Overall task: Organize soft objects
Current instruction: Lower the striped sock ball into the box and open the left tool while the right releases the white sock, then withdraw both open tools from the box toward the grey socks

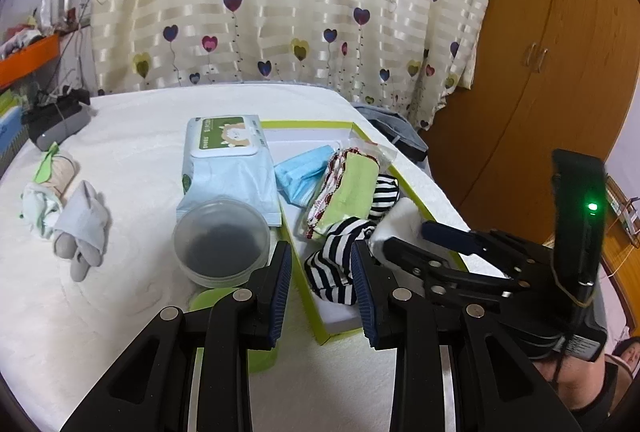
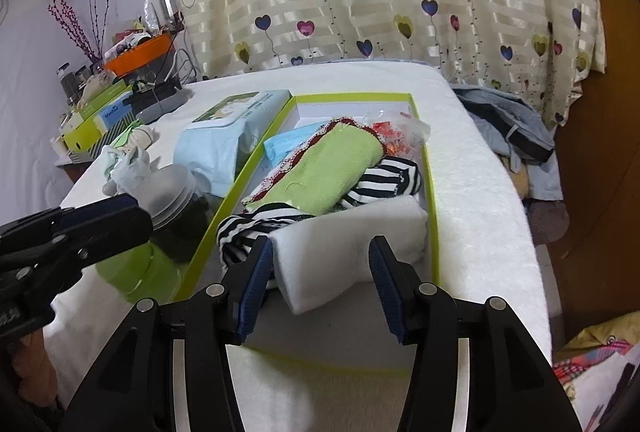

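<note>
My green-rimmed box (image 2: 425, 167) sits on the white-covered table (image 2: 480, 159), already holding a green cloth (image 2: 332, 171), a striped black-and-white garment (image 2: 384, 175) and a folded white towel (image 2: 360, 248) at its near end. That towel looks light, thick and springy; I judge it would squash and slump if pinched at a corner, so I would take it across the middle of the fold. My right gripper (image 2: 320, 272) stands released, its pads either side of the towel without pressing it. My left gripper (image 1: 322, 284) hangs over the box's near wall, partly spread and empty. Only my left view shows the loose socks (image 1: 80, 228) still waiting on the table, and the wet-wipes pack's (image 1: 228, 167) lid. Only my right view shows the towel whole.
</note>
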